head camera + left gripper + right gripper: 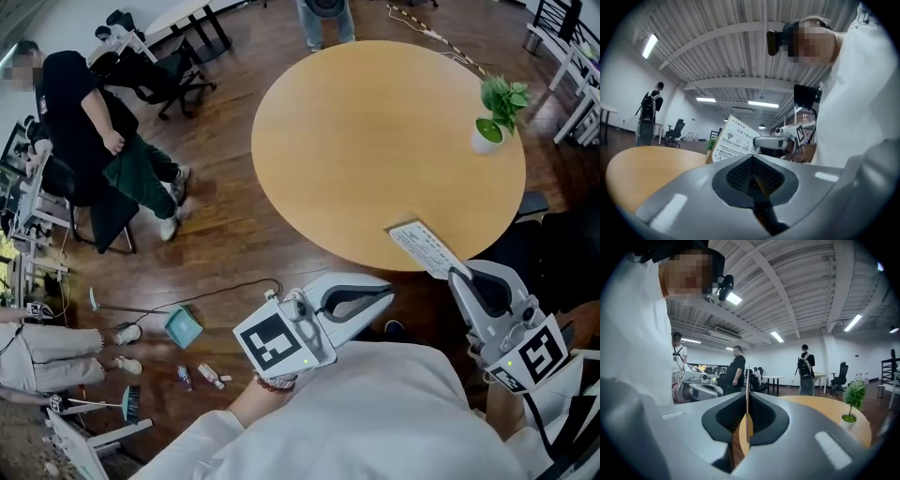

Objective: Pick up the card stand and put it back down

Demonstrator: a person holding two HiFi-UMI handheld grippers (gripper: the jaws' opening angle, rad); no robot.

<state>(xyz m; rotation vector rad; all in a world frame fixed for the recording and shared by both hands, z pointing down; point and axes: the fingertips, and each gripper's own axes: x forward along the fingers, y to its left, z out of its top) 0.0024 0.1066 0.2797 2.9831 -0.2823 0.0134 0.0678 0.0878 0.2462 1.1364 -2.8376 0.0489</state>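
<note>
The card stand [423,246] is a white printed card, tilted over the near edge of the round wooden table [375,141]. My right gripper [457,274] is shut on its near end. In the right gripper view the card [746,380] shows edge-on, clamped between the pads of the right gripper [746,401]. My left gripper [385,292] is held off the table's near edge, left of the card, shut and empty. From the left gripper [752,163] view, the card's printed face [735,140] and the right gripper [771,142] appear beyond its closed tips.
A small potted plant [494,117] stands at the table's far right. A seated person [103,141] and office chairs are at the left. A teal dustpan [181,326] and small items lie on the wooden floor. Other people stand farther back in the room.
</note>
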